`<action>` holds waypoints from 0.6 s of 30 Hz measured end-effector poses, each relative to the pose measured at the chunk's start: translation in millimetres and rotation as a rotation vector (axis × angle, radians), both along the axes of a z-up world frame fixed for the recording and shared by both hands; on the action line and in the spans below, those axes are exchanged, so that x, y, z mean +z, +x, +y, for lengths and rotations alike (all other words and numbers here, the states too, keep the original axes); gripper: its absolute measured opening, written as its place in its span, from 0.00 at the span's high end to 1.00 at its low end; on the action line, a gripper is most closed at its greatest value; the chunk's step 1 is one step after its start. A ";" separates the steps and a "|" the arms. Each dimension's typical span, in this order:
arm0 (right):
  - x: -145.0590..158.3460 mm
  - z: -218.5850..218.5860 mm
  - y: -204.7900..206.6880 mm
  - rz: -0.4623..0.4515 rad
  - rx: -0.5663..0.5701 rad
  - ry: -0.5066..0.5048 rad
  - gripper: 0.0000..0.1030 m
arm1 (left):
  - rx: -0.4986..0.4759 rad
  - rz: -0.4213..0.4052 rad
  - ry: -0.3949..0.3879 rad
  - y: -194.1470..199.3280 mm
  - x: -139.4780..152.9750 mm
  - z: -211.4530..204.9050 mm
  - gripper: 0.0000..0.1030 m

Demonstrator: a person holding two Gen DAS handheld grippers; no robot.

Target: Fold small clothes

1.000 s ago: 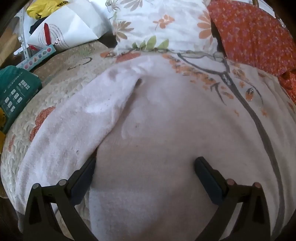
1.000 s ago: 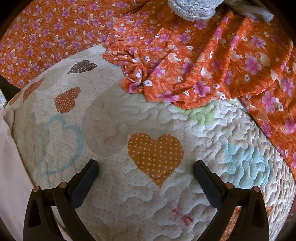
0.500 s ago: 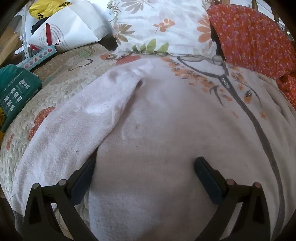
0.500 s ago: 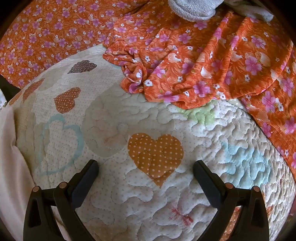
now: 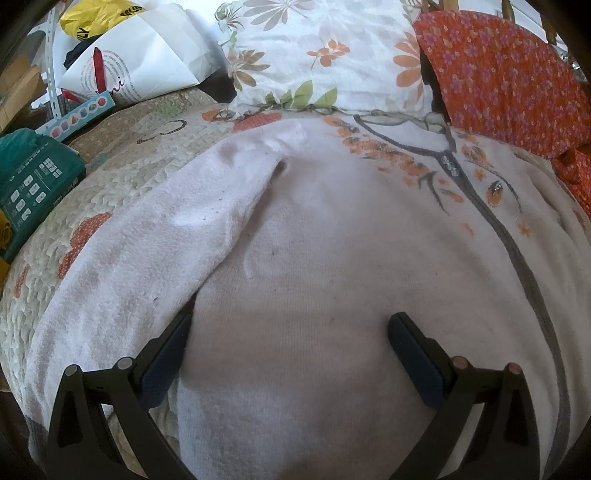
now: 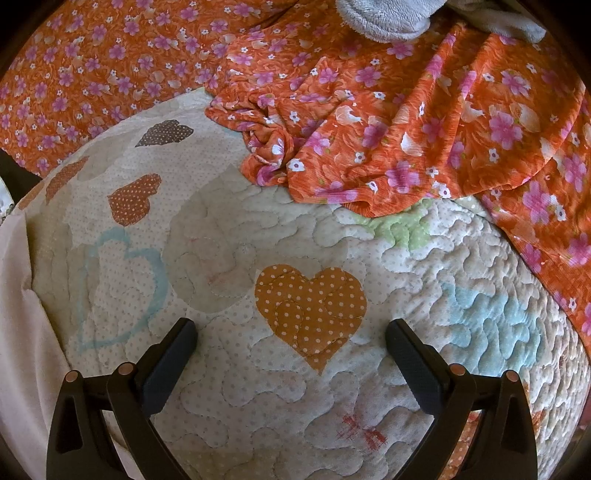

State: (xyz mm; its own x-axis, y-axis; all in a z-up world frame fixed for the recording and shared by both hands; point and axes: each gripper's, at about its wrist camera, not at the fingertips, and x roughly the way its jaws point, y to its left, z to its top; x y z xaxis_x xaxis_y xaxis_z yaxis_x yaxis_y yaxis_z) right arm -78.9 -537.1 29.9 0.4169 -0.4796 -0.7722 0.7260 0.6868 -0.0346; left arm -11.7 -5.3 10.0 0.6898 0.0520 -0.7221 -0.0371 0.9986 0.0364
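Observation:
A pale pink top (image 5: 332, 258) with grey trim and an orange flower print lies spread flat on the quilt, front up, its left sleeve (image 5: 155, 251) lying alongside the body. My left gripper (image 5: 290, 332) is open and hovers just above the lower body of the top, holding nothing. An edge of the same pink top (image 6: 22, 332) shows at the left of the right wrist view. My right gripper (image 6: 290, 336) is open and empty above the bare quilt (image 6: 258, 221), near an orange dotted heart patch (image 6: 310, 306).
A crumpled orange flowered cloth (image 6: 406, 140) lies beyond the right gripper, with a grey towel (image 6: 384, 18) behind it. A flowered pillow (image 5: 321, 55), an orange pillow (image 5: 509, 81), a white paper bag (image 5: 136, 62) and a green box (image 5: 33, 181) border the top.
The left gripper has drawn back slightly, so more of the top and pillows shows. In the right view the pink edge has slid a little left. Both grippers stay open.

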 end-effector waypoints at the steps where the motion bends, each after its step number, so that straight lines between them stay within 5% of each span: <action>1: -1.1 0.6 0.8 0.000 0.000 0.000 0.00 | -0.001 -0.001 0.002 -0.4 -0.4 0.1 0.00; 18: -3.8 3.2 2.3 0.000 0.000 0.000 0.00 | 0.000 -0.001 -0.010 0.1 1.6 4.6 0.00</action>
State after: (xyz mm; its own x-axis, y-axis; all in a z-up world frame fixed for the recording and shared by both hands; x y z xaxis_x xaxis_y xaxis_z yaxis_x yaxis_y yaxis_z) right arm -76.6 -533.9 26.1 0.4171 -0.4795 -0.7721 0.7258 0.6870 -0.0346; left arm -11.6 -0.7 11.7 0.6905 0.0445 -0.7220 -0.0373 0.9990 0.0260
